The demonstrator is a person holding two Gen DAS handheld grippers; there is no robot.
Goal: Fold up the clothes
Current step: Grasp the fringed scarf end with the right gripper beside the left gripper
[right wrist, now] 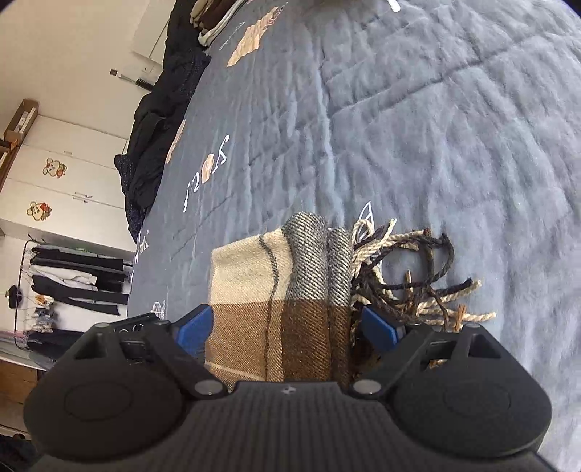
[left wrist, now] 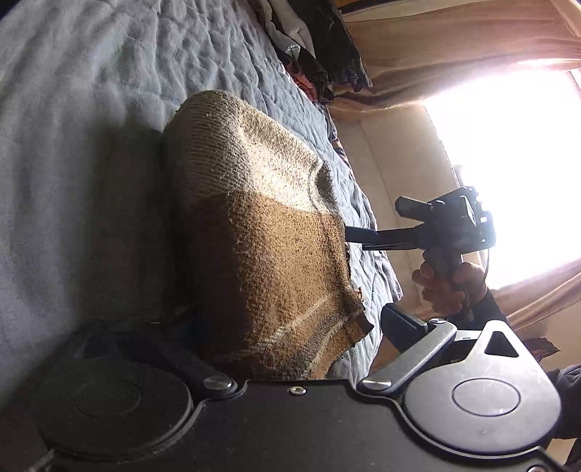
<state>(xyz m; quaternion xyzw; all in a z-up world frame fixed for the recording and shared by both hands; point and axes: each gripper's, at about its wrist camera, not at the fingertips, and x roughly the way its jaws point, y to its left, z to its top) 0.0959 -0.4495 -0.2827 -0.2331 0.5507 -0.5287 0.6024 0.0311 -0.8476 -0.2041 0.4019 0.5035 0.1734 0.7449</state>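
A folded brown, beige and grey woven scarf (left wrist: 261, 232) lies on the blue-grey quilt (left wrist: 90, 109). My left gripper (left wrist: 254, 319) is open and straddles the scarf's near end; its right finger (left wrist: 403, 323) stands clear of the cloth, and the other is lost in shadow. In the right wrist view the scarf (right wrist: 276, 290) sits between the blue pads (right wrist: 196, 326) of my right gripper (right wrist: 287, 323), which is open around it. Its twisted fringe (right wrist: 417, 287) spreads to the right. The left wrist view shows my right gripper (left wrist: 377, 221) at the scarf's far edge.
Dark clothes are piled along the bed's far edge (left wrist: 319, 54), with another pile (right wrist: 159, 127) and a folded stack (right wrist: 214, 18) near it. A curtain and bright window (left wrist: 508, 163) lie beyond. A wardrobe with stickers (right wrist: 54, 170) and a clothes rack (right wrist: 72, 283) stand beside the bed.
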